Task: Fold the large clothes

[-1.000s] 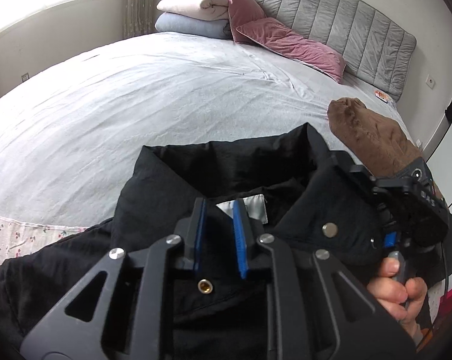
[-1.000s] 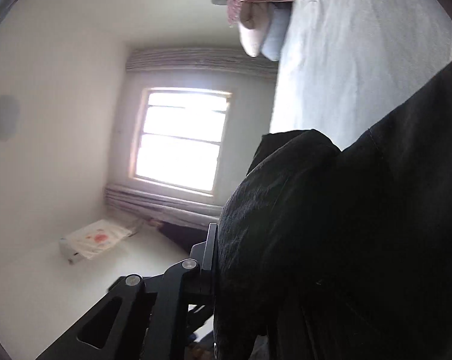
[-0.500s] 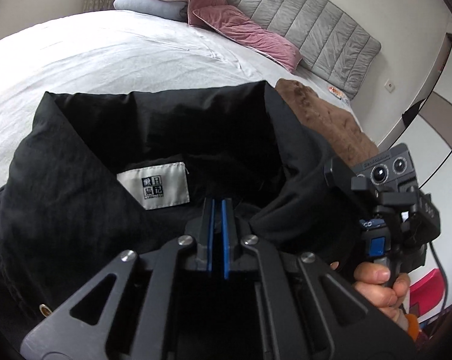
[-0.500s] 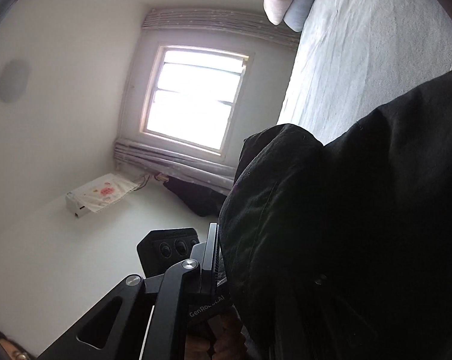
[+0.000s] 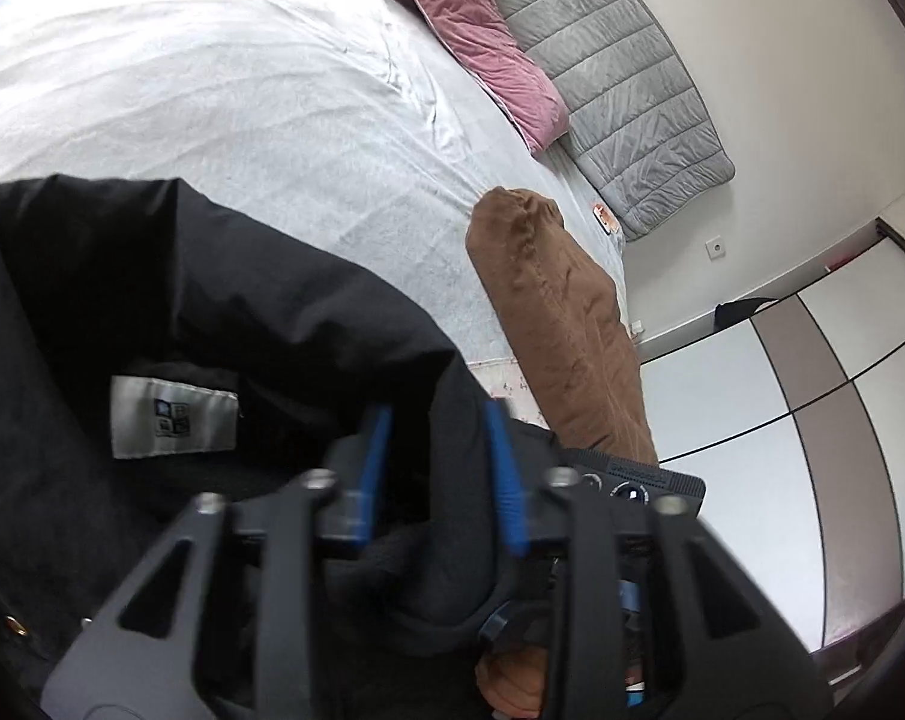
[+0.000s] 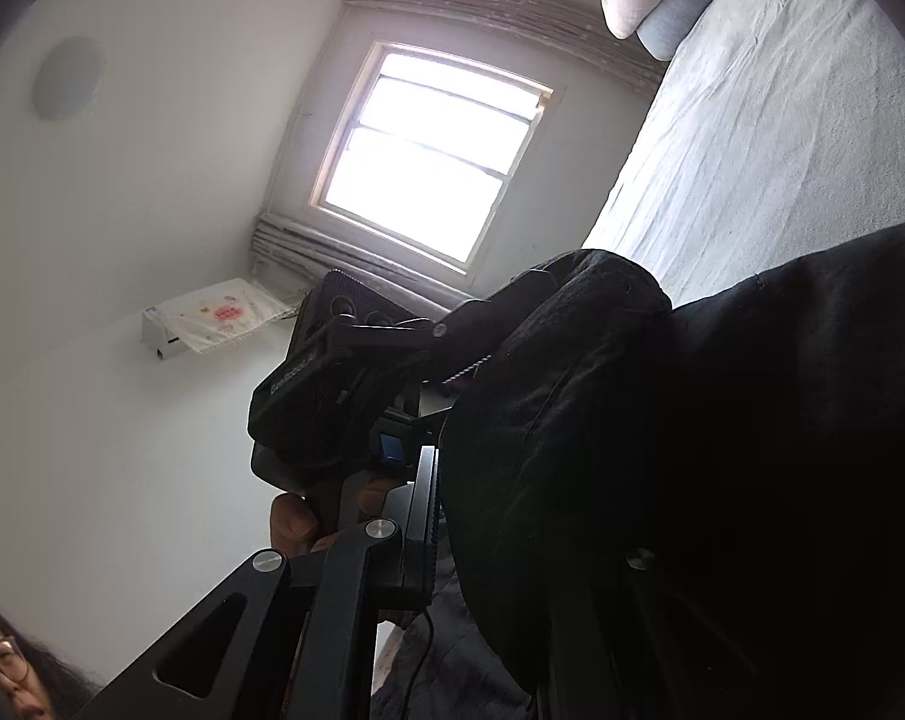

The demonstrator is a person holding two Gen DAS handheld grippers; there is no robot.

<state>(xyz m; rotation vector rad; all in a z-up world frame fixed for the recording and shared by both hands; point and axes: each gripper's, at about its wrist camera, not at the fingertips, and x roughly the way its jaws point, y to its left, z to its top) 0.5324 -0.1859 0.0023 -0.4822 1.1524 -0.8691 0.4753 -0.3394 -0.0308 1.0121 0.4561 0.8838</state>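
black jacket — pink pillow, brown sleeve

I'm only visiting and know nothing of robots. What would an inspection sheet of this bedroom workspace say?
Surface: bed, white sheet, wrinkled.
Job's things: black jacket, collar raised, label showing.
Clutter: brown garment; pink pillows.
Grippers: left gripper closed on a jacket fold; right gripper closed on the jacket, cloth draped over it.
Cables: thin black cable below the right gripper.
Surroundings: window, grey headboard, wardrobe.
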